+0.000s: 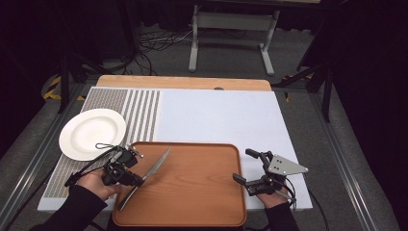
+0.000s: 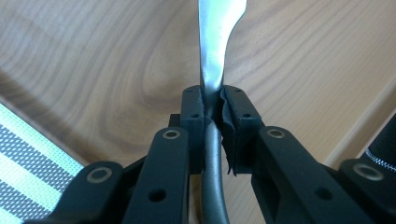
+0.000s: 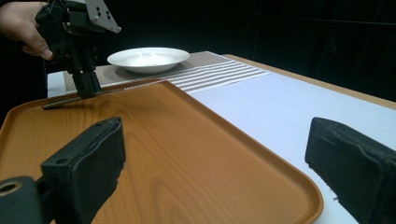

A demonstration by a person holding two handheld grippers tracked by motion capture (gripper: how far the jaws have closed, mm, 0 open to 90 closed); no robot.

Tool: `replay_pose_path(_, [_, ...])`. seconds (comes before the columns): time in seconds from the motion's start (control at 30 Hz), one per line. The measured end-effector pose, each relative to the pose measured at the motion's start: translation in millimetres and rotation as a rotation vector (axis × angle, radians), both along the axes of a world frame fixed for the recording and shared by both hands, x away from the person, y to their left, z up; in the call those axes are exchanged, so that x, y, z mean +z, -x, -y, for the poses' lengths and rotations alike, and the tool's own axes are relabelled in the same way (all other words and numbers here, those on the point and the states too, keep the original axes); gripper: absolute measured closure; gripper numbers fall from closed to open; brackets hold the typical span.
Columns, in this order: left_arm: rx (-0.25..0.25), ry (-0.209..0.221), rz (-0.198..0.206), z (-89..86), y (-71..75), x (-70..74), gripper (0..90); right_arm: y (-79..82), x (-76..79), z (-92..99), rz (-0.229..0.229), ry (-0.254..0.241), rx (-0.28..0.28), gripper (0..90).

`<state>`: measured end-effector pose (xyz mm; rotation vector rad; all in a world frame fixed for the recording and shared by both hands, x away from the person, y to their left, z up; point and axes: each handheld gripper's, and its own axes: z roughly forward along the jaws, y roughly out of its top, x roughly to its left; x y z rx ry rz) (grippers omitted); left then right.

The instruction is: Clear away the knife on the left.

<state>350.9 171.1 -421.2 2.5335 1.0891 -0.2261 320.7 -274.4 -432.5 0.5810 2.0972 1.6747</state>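
Note:
A metal table knife (image 1: 158, 165) lies slantwise across the left part of the wooden tray (image 1: 202, 192), blade toward the far side. My left gripper (image 1: 140, 179) is shut on it where blade meets handle; the left gripper view shows both pads (image 2: 192, 108) pressing the knife (image 2: 215, 42) above the tray's wood grain (image 2: 116, 79). My right gripper (image 1: 243, 165) stands open just off the tray's right edge, nothing between its jaws. In the right gripper view the open gripper (image 3: 215, 163) faces across the tray (image 3: 177, 140) toward the left gripper (image 3: 87, 88) and knife (image 3: 65, 101).
A white plate (image 1: 92, 134) rests on the striped placemat (image 1: 142, 115) at the left, beyond the tray; it also appears as the plate (image 3: 148, 58) in the right gripper view. The white tabletop (image 1: 221, 118) spreads behind the tray. Table legs and cables lie on the floor beyond.

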Motion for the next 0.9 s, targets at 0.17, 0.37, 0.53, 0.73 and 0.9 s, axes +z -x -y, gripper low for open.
replay_pose_path(0.17, [0.006, -0.007, -0.015, 0.9, -0.9, -2.6, 80.2, 0.0, -0.1, 0.3, 0.0, -0.002, 0.001, 5.7])
replay_pose_path(0.37, [0.001, -0.019, -0.023, 2.6, -1.8, -4.8, 80.1, 0.0, 0.0, 0.4, 0.0, -0.003, 0.001, 5.7])
replay_pose_path(0.53, [-0.006, -0.023, -0.041, 4.4, -2.7, -7.8, 80.0, -0.1, -0.1, 0.5, -0.001, -0.005, 0.001, 5.7])
replay_pose_path(0.73, [-0.008, -0.034, -0.049, 5.1, -3.9, -11.0, 79.9, -0.2, -0.1, 0.6, -0.003, -0.008, 0.001, 5.7])
replay_pose_path(0.9, [-0.009, -0.041, -0.058, 5.9, -4.4, -13.8, 79.8, -0.2, -0.1, 0.5, -0.003, -0.008, 0.001, 5.8])
